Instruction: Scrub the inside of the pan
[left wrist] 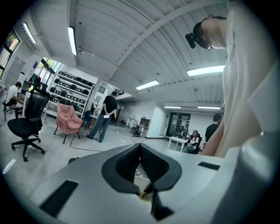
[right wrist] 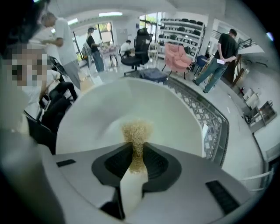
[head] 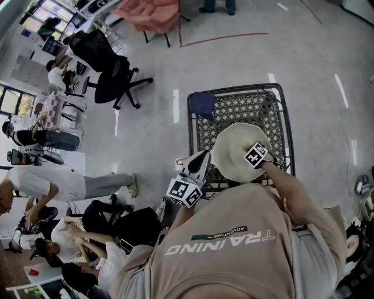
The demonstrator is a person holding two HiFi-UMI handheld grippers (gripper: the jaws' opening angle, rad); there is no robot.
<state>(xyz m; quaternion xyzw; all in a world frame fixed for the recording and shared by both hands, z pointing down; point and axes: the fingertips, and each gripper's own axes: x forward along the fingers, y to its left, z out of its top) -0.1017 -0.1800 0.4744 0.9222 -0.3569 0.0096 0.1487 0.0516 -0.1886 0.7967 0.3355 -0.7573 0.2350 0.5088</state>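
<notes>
A cream-white pan (head: 234, 153) is held tilted over a black metal lattice table (head: 201, 131). My left gripper (head: 197, 163) sits at the pan's left rim. Its jaws meet at the tips (left wrist: 140, 146), seemingly on the pan's handle, which is mostly hidden. A small pale, orange-tipped end (head: 180, 159) pokes out beside it. My right gripper (head: 250, 157) points down into the pan. In the right gripper view it (right wrist: 137, 142) is shut on a tan wire scrubber (right wrist: 136, 131), whose tuft is against the pan's white inside (right wrist: 109, 109).
A dark blue cloth (head: 203, 105) lies on the table's far left corner. A black office chair (head: 114, 79) and a pink armchair (head: 152, 14) stand beyond the table. Several people sit or crouch on the floor at the left (head: 87, 233).
</notes>
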